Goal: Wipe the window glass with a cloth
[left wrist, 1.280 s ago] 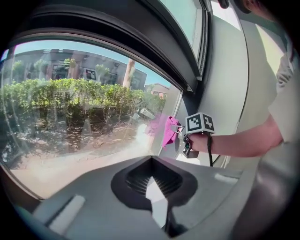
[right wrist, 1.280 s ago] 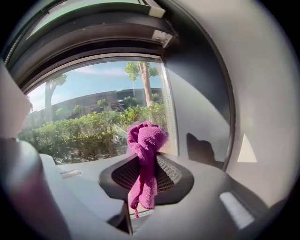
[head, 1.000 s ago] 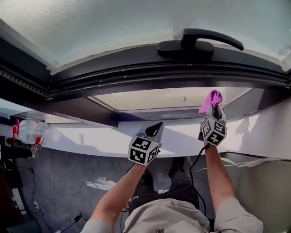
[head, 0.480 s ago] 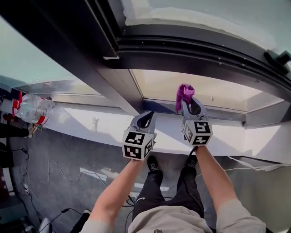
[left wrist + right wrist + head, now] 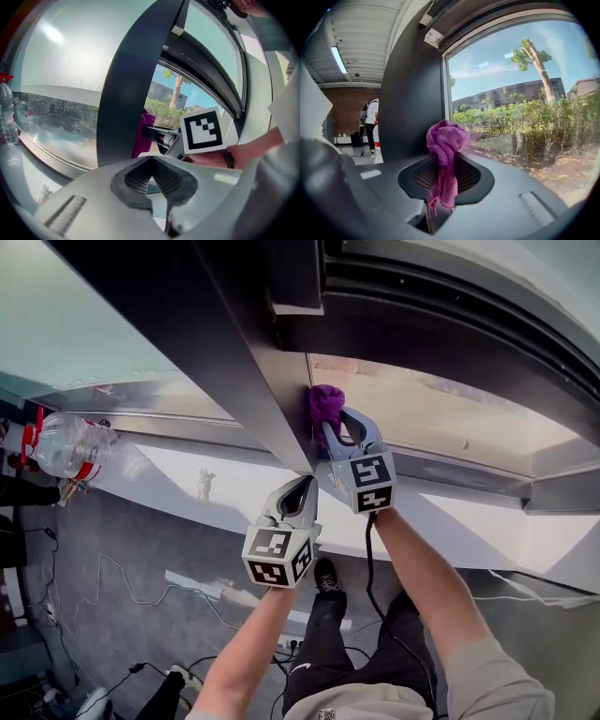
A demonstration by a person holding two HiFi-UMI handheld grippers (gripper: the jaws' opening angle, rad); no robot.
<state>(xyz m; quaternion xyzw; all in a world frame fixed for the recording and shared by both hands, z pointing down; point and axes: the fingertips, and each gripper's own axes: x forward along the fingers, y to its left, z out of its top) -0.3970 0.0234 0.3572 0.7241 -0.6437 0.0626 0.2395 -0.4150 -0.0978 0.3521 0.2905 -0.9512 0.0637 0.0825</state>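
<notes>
A bunched purple cloth (image 5: 325, 407) is clamped in my right gripper (image 5: 334, 425), which is shut on it and held up at the lower left corner of the window glass (image 5: 441, 418). The cloth (image 5: 445, 150) touches or nearly touches the pane (image 5: 525, 103) right beside the dark upright frame (image 5: 412, 103). My left gripper (image 5: 298, 491) hangs lower and slightly left, over the white sill (image 5: 197, 486), shut with nothing in it. In the left gripper view the cloth (image 5: 140, 136) shows behind the frame post (image 5: 122, 93).
A clear plastic bottle with a red cap (image 5: 66, 448) lies on the sill at far left. A second glass pane (image 5: 84, 343) lies left of the dark post (image 5: 253, 362). Cables run over the grey floor (image 5: 122, 615) below.
My right gripper has carried the cloth leftward along the pane to the dark post. The view swung left, so the window handle has left it. The left gripper dropped slightly.
</notes>
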